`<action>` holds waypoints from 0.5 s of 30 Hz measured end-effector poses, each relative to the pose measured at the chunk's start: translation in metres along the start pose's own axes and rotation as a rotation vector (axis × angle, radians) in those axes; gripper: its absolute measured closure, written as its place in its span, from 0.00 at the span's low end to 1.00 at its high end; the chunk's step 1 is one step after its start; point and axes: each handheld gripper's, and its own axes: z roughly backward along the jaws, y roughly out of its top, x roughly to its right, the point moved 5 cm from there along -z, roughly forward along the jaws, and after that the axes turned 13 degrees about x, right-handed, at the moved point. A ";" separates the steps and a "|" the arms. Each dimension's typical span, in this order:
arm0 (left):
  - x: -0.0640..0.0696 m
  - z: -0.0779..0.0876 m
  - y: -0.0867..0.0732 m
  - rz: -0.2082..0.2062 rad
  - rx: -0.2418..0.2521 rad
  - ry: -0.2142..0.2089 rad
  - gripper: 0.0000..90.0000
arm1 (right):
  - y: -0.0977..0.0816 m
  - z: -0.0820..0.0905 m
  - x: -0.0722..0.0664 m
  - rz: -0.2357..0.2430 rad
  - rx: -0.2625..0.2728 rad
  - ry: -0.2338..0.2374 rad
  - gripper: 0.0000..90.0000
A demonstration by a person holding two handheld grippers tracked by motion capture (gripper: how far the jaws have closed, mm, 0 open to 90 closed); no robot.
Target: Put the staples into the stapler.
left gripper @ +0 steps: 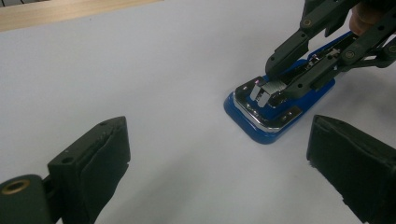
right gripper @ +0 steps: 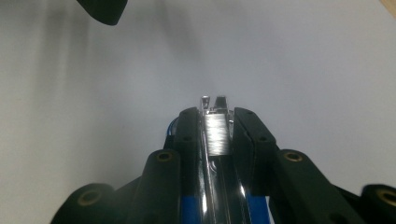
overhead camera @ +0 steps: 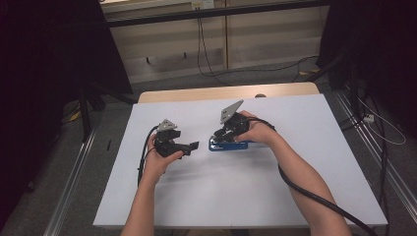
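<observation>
Near the middle of the tabletop [overhead camera: 295, 196], the blue stapler [left gripper: 266, 123] lay with the right gripper [right gripper: 215, 122] clamping its metal magazine while the left gripper [left gripper: 219, 163] gaped empty beside it; loosening jaws could let the magazine slip.

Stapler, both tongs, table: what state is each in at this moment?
Stapler: blue, flat on the table, top arm swung open with the metal staple channel exposed.
Right tongs: closed on the stapler's metal channel, one pad each side.
Left tongs: open, nothing between the pads, short of the stapler.
Table: white top, bears the stapler.
</observation>
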 end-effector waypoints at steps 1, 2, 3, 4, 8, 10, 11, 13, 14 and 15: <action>0.000 0.000 0.000 0.002 -0.001 0.002 0.07 | 0.000 0.000 0.000 -0.005 0.007 0.000 0.79; 0.000 0.000 0.000 0.006 -0.001 0.004 0.07 | 0.001 0.001 0.000 -0.002 0.011 0.002 0.79; 0.000 0.000 0.000 0.007 -0.001 0.004 0.07 | 0.001 0.002 0.000 -0.003 0.014 -0.003 0.77; 0.000 0.000 0.000 0.007 0.000 0.005 0.07 | 0.002 0.003 0.000 -0.010 0.020 -0.009 0.75; -0.001 -0.001 0.000 -0.006 0.004 0.003 0.07 | 0.003 0.010 -0.002 -0.032 0.030 -0.036 0.65; 0.001 -0.002 0.000 0.009 0.010 0.003 0.07 | 0.003 0.014 -0.003 -0.062 0.041 -0.055 0.60; 0.001 -0.002 0.000 0.007 0.004 0.001 0.07 | 0.002 0.016 -0.004 -0.073 0.046 -0.066 0.58; 0.001 -0.003 0.000 0.000 0.005 -0.002 0.07 | 0.001 0.021 -0.005 -0.088 0.045 -0.083 0.52; 0.002 -0.003 0.000 0.003 0.006 -0.002 0.07 | -0.001 0.023 -0.005 -0.098 0.044 -0.097 0.49; 0.002 -0.003 0.000 -0.001 0.004 -0.002 0.07 | -0.001 0.025 -0.005 -0.113 0.046 -0.110 0.47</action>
